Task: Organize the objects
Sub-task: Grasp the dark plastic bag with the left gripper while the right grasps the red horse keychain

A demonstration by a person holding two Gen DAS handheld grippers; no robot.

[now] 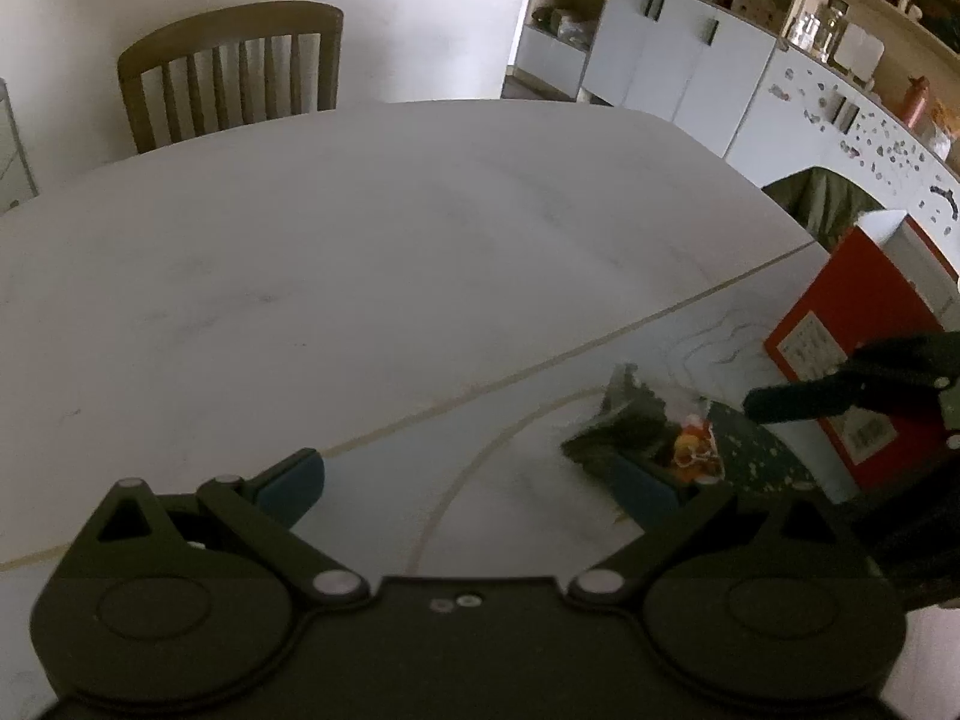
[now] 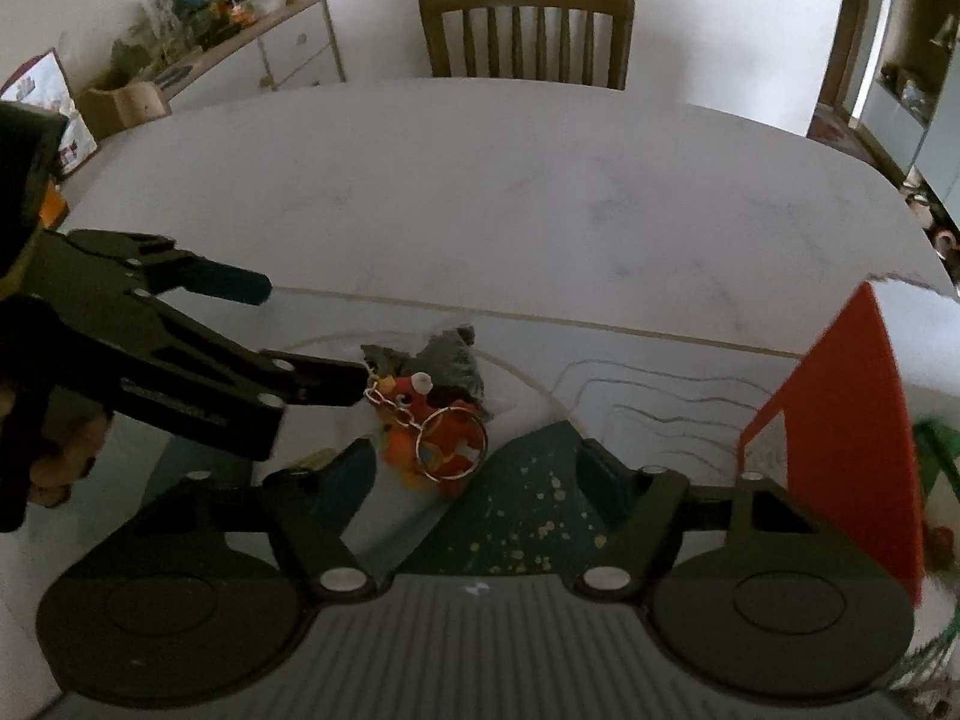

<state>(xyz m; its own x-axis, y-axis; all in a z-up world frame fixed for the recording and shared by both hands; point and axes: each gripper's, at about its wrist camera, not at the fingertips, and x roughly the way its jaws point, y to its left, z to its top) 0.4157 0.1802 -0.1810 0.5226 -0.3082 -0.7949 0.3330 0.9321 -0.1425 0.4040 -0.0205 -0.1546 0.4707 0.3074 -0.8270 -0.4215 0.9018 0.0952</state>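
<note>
Clearly the step in hand is picking up the orange keychain toy (image 2: 441, 435), which lies on the white table (image 2: 480, 192) beside a grey scrap of fabric (image 2: 447, 357), just in front of a dark green speckled pouch (image 2: 528, 492) and left of a red box (image 2: 840, 420). The right gripper (image 2: 474, 474) hangs over it with its jaws standing fairly wide, the toy and its key ring (image 2: 453, 444) between them but not pinched as far as I can tell. The left gripper (image 1: 474, 489) is also spread wide and holds nothing; seen from the right wrist, one of its fingers (image 2: 324, 384) reaches in beside the chain (image 2: 390, 405), possibly touching it. To do this well, I would judge, the right jaws should settle lower so the pads meet the toy's soft body rather than the slippery ring, while the left keeps the fabric from being dragged along. Closing on the pouch's edge is the main risk.
</note>
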